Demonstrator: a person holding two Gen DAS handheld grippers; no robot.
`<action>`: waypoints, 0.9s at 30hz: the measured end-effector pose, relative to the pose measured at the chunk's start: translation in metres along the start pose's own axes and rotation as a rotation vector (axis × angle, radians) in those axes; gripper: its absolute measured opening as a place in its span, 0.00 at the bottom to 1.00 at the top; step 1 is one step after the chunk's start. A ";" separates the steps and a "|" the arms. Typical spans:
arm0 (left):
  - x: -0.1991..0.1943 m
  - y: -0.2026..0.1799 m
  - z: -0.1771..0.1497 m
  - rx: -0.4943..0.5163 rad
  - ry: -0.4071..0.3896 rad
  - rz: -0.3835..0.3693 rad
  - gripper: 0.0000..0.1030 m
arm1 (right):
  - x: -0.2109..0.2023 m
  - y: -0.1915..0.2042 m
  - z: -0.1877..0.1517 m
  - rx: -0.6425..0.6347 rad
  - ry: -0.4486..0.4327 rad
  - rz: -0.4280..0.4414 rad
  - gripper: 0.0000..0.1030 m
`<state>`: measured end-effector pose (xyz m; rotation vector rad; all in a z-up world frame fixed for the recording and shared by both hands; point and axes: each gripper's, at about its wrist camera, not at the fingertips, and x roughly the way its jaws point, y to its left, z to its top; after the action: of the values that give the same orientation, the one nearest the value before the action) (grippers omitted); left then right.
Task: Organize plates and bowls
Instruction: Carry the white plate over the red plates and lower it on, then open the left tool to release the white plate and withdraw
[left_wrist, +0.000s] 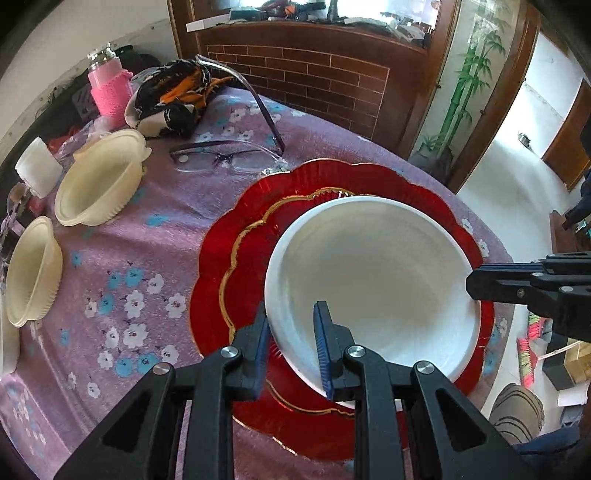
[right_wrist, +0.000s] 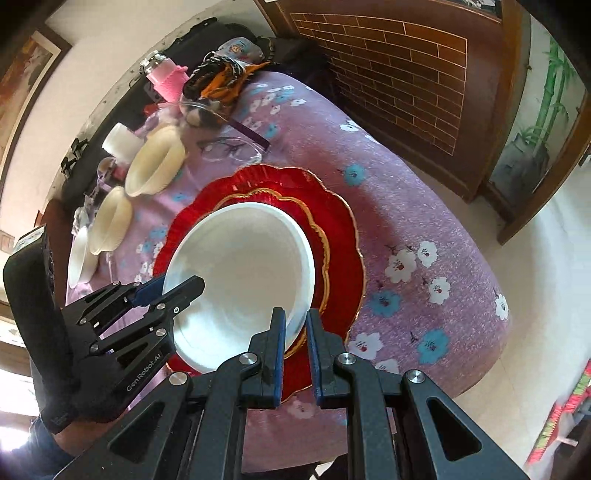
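A white bowl (left_wrist: 369, 266) (right_wrist: 240, 266) is over a red scalloped plate with gold trim (left_wrist: 229, 258) (right_wrist: 340, 251) on the purple floral tablecloth. Whether the bowl rests on the plate I cannot tell. My left gripper (left_wrist: 291, 332) is shut on the bowl's near-left rim, one blue pad inside and one outside. From the right wrist view it shows at the bowl's left edge (right_wrist: 181, 286). My right gripper (right_wrist: 295, 332) is shut on the opposite rim and shows as black fingers (left_wrist: 471, 282) at the bowl's right side. Two cream bowls (left_wrist: 99, 181) (left_wrist: 33, 269) stand at the left.
Eyeglasses (left_wrist: 221, 158) lie just beyond the red plate. A pink-sleeved bottle (left_wrist: 109, 88), patterned cloth (left_wrist: 173, 96) and a white cup (left_wrist: 37, 166) crowd the far left. Another white dish (right_wrist: 79, 258) sits beside the cream bowls. The table edge drops off close on the right.
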<state>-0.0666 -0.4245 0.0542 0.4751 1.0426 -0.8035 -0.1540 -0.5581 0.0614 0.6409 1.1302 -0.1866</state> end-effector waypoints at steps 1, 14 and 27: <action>0.001 0.000 0.000 -0.002 0.002 0.002 0.20 | 0.002 0.000 0.001 -0.001 0.004 0.001 0.12; 0.004 0.009 -0.003 -0.041 0.007 0.020 0.25 | 0.013 0.002 0.006 -0.023 0.023 0.002 0.12; -0.023 0.016 -0.012 -0.049 -0.033 0.019 0.36 | -0.011 0.009 0.005 0.014 -0.069 -0.036 0.13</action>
<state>-0.0675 -0.3983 0.0693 0.4279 1.0235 -0.7646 -0.1507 -0.5562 0.0760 0.6221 1.0751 -0.2463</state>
